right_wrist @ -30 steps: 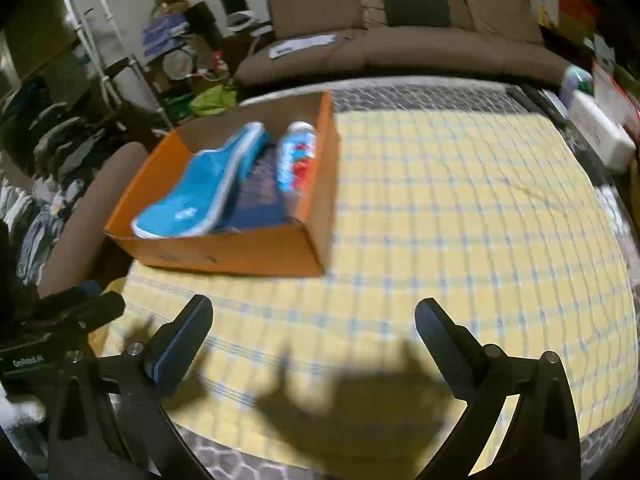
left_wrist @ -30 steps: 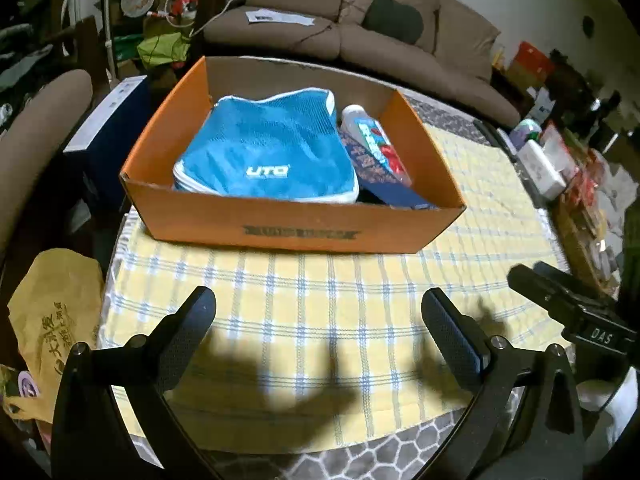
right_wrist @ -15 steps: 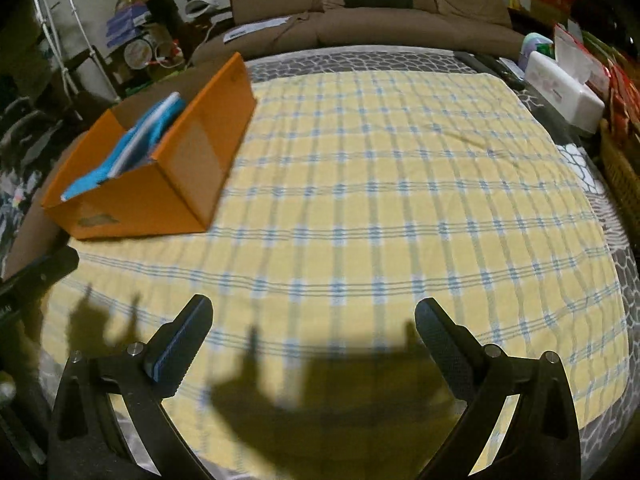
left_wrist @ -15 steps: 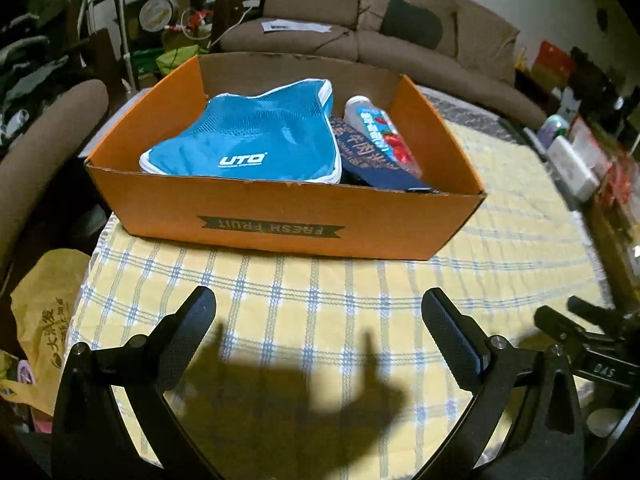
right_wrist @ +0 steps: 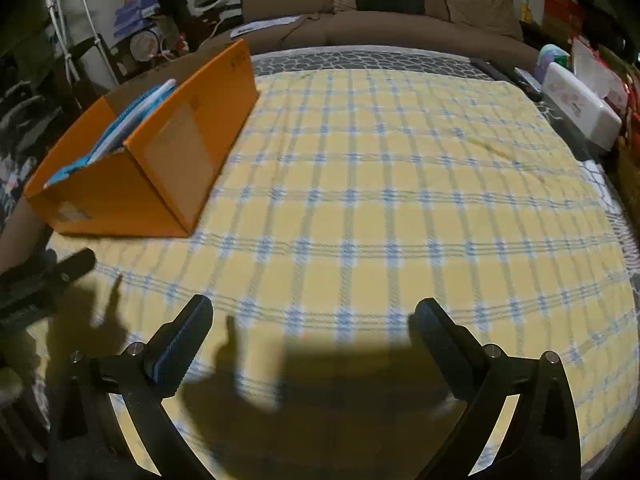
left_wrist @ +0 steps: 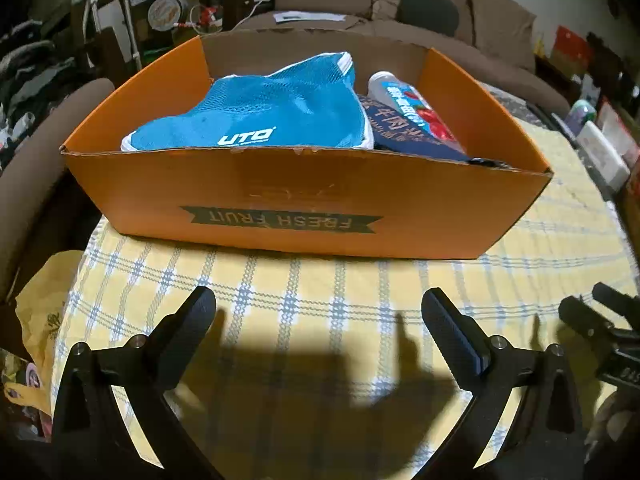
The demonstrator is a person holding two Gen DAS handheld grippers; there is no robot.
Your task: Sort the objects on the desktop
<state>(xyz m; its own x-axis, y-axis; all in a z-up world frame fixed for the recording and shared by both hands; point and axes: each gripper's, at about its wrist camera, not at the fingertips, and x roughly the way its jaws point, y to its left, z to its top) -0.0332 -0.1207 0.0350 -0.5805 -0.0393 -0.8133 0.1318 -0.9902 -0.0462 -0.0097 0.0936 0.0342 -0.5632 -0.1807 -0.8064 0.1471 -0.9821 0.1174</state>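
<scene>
An orange cardboard box [left_wrist: 304, 204] marked FRESH FRUIT stands on the yellow checked tablecloth [left_wrist: 320, 292], close in front of my left gripper [left_wrist: 318, 316], which is open and empty. In the box lie a blue UTO mesh pouch [left_wrist: 272, 116], a dark blue packet [left_wrist: 404, 134] and a white bottle with a red and blue label [left_wrist: 412, 106]. My right gripper [right_wrist: 312, 320] is open and empty over bare cloth [right_wrist: 400, 200]. The box [right_wrist: 160, 160] is at its far left.
A brown sofa [right_wrist: 360, 12] runs along the back. A white tissue box [right_wrist: 580, 112] and clutter sit at the table's right edge. A brown chair [left_wrist: 36, 152] and a yellow bag [left_wrist: 44, 304] are left of the table. Shelves with clutter stand at back left.
Both grippers have dropped lower and nearer the table. The box now looms larger in the left view. The right view has swung right, so the box sits at its left.
</scene>
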